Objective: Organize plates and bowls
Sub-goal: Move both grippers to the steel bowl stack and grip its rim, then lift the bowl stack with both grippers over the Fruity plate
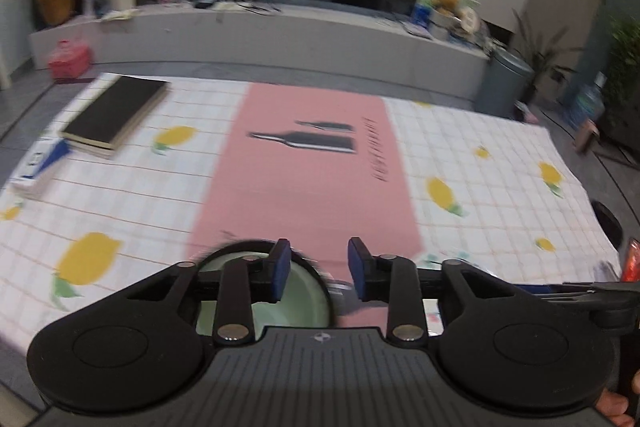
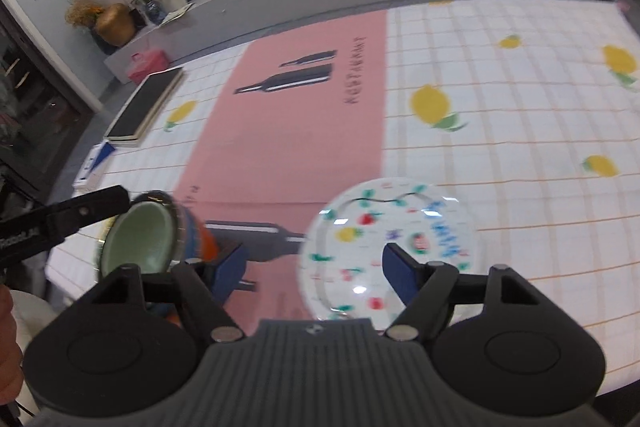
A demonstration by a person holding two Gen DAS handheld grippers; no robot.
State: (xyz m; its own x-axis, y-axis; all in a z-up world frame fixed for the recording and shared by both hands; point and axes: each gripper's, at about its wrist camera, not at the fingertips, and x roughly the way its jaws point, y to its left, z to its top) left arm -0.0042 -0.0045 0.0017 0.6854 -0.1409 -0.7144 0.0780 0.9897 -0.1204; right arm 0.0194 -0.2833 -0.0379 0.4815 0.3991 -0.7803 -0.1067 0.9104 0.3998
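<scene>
Two dishes are in play: a bowl [image 2: 138, 237] with a pale green inside, and a plate [image 2: 394, 247] painted with small fruits and leaves. Both look empty. In the right wrist view the bowl is tilted on its side at the near left, over the near end of the pink mat [image 2: 288, 131], with the left gripper [image 1: 318, 269] reaching in at its rim. In the left wrist view that gripper's left finger sits inside the bowl while the right finger stands apart from it, so the tongs are fairly wide and not pinching. The right gripper [image 2: 312, 269] hovers above the plate with its fingers spread wide, holding nothing. The plate lies flat at the near centre, partly on the mat's right edge and partly on the lemon cloth [image 2: 500, 99]. Books [image 2: 146, 107] lie at the far left edge. Far and right of the plate, the cloth is open.
</scene>
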